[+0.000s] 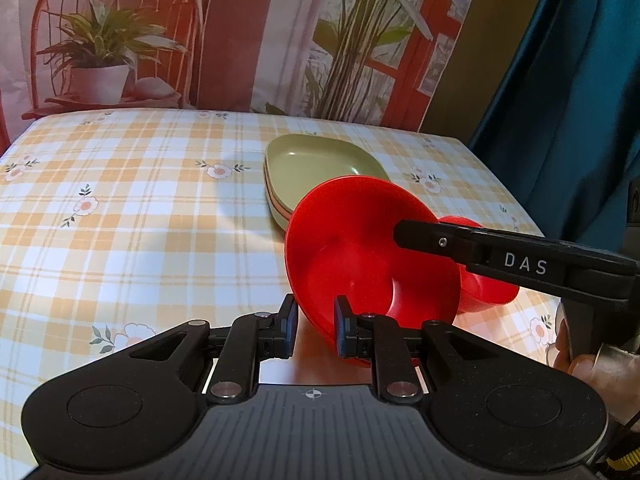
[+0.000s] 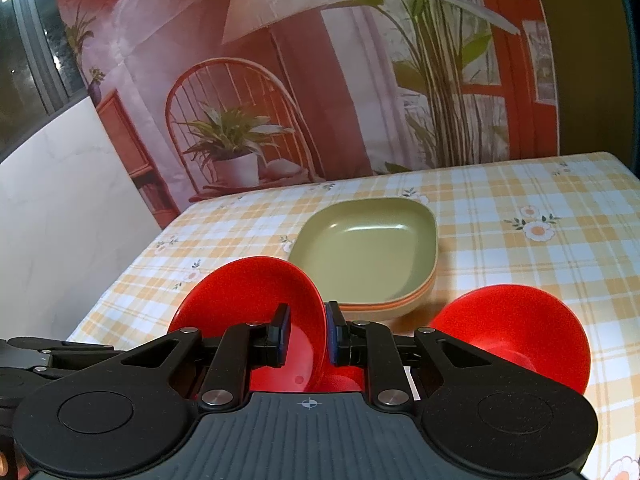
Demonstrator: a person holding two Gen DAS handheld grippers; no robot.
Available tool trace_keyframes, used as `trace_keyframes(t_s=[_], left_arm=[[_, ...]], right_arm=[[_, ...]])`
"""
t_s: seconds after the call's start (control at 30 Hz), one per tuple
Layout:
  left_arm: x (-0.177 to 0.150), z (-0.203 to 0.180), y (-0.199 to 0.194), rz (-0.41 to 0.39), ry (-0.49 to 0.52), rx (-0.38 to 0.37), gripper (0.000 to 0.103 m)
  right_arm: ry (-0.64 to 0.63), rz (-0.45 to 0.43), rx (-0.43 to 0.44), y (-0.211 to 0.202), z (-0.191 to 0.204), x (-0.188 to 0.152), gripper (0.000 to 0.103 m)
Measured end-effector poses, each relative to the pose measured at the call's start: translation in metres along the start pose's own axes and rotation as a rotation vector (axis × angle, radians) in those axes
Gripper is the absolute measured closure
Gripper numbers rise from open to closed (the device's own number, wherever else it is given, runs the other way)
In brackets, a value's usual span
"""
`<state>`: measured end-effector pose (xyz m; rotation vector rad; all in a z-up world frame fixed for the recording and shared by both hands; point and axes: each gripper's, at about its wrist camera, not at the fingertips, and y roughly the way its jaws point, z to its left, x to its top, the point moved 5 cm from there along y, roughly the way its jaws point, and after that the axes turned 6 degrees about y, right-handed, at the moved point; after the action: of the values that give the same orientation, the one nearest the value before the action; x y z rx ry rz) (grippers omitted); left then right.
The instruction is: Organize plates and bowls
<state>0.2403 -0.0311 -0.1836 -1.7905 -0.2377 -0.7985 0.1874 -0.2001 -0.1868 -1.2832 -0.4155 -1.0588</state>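
Observation:
A red bowl is tilted up on its side, held between both grippers. My left gripper straddles its near rim, jaws a little apart around the rim. My right gripper is closed on the same bowl's rim; its finger reaches in from the right in the left wrist view. A second red bowl stands on the table beside it, partly hidden in the left wrist view. A stack of square plates with a green one on top lies just beyond, also in the left wrist view.
The table wears a yellow checked cloth with flowers. A printed backdrop of a chair and plants hangs behind it. A teal curtain hangs at the right, past the table edge. A white wall is at the left.

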Motion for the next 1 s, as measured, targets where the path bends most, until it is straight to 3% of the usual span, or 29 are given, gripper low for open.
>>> trace_keyframes(t_s=[1.0], left_arm=[[0.0, -0.008, 0.022, 0.062, 0.062, -0.027, 0.083]], right_arm=[[0.011, 0.024, -0.061, 0.003, -0.022, -0.013, 0.085]])
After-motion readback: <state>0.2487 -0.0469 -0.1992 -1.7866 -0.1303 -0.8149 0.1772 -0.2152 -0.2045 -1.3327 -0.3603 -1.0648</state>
